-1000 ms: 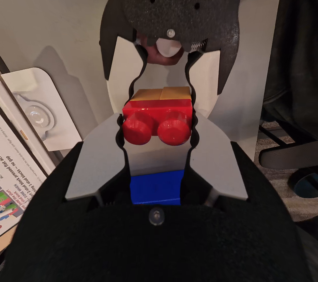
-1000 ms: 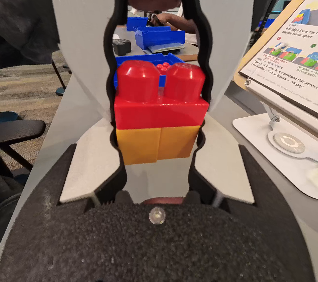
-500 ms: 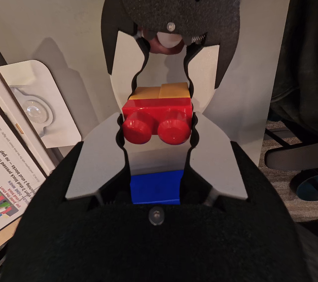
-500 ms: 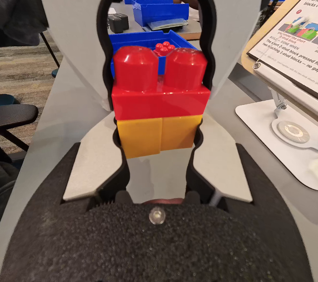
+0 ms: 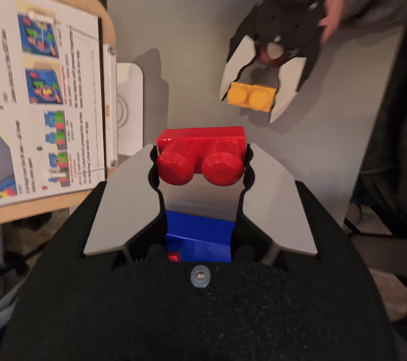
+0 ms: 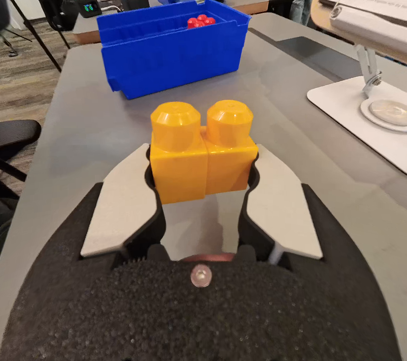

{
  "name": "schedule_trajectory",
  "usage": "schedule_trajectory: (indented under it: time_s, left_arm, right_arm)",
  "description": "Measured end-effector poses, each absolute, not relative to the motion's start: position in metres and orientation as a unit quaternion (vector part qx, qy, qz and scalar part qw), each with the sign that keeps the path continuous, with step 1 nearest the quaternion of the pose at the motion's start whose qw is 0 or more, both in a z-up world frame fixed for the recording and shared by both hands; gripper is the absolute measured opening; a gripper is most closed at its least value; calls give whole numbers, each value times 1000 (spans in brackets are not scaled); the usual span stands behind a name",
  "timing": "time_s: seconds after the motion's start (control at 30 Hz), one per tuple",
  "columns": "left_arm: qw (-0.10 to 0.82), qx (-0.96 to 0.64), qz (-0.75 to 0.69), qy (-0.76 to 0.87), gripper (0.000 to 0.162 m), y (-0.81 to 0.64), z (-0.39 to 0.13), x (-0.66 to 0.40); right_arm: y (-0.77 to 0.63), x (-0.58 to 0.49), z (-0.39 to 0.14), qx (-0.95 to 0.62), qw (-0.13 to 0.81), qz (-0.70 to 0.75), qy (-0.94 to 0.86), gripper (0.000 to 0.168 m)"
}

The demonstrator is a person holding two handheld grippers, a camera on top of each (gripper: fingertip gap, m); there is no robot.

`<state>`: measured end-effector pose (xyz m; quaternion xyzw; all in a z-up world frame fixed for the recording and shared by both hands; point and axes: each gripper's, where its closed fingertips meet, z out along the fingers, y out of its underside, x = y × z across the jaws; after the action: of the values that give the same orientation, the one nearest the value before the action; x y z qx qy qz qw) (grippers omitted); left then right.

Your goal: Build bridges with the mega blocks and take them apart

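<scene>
My left gripper [image 5: 201, 147] is shut on a red two-stud block [image 5: 200, 141], gripped by its ends with the studs pointing toward the camera. My right gripper [image 6: 203, 147] is shut on two yellow one-stud blocks [image 6: 202, 165], side by side and studs up, above the grey table [image 6: 88, 130]. In the left wrist view the right gripper [image 5: 250, 105] shows at the upper right, a hand behind it, holding the yellow blocks [image 5: 251, 96] apart from the red block.
A blue bin [image 6: 171, 52] stands further along the table with a red block [image 6: 200, 20] inside; blue plastic [image 5: 198, 238] also shows under my left gripper. An instruction board [image 5: 48, 85] on a white stand [image 6: 352, 112] is beside it. Chairs and other tables lie beyond. Across from one pair of fingers to the other is roughly 15 centimeters.
The red block and the yellow pair, joined before, have come apart. My right gripper has drawn away with the yellow blocks; my left keeps the red block.
</scene>
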<state>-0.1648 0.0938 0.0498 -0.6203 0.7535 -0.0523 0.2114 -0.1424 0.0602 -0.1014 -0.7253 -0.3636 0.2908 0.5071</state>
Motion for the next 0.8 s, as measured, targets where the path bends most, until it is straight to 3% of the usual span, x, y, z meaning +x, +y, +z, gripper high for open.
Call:
schedule_trajectory:
  time_s: [0.03,0.27,0.43,0.6,0.7,0.8]
  left_arm:
    - [231,-632,-41,739,75,92,35,-168]
    - [441,-717,-177,510,75,56,-46,-183]
    - [447,-709,-364,406,75,9,-71,-188]
    - [463,-676,-396,414,75,-3,-81,-196]
    - [453,-675,-403,420,75,-2,-83,-191]
    - [437,-677,-406,432,75,-6,-90,-186]
  right_arm:
    - [56,-140,-100,-724,514,280,-366,84]
    - [18,-102,-75,-728,538,204,-372,84]
    - [16,-35,-31,-751,560,113,-331,84]
    - [12,76,0,-806,554,5,-207,84]
    - [13,144,-9,-852,506,-53,-123,83]
    - [29,183,-55,-911,370,-106,-147,84]
